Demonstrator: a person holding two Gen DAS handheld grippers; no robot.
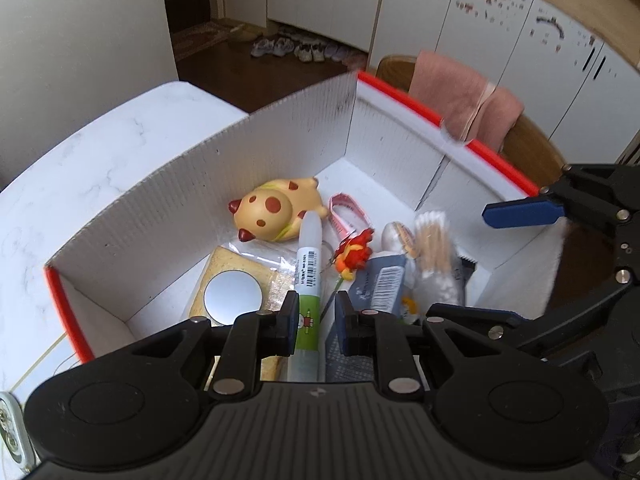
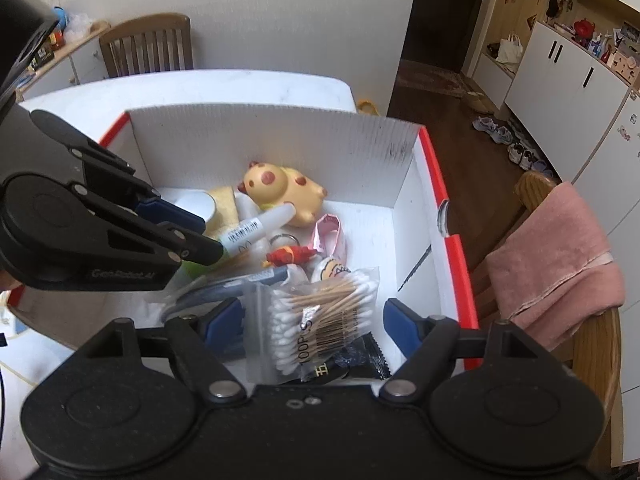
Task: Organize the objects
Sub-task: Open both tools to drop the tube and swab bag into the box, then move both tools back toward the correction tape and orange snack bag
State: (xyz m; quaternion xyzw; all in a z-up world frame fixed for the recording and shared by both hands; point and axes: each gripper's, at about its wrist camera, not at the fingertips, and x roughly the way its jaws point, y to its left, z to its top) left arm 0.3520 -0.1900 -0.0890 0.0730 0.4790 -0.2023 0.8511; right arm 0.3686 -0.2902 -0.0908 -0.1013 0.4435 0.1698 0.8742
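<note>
Sitting on white marble table (image 1: 100, 152): box (image 1: 280, 148)

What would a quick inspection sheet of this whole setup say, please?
Surface: white marble-look table.
Job's things: white box with red edges holding a spotted yellow toy, glue tube, bag of cotton swabs, pink tape measure.
Clutter: silver disc, orange flower.
Grippers: left gripper shut on the glue tube; right gripper open around the swab bag.
Cables: nothing seen.
Surroundings: wooden chair with pink towel, white cabinets.
</note>
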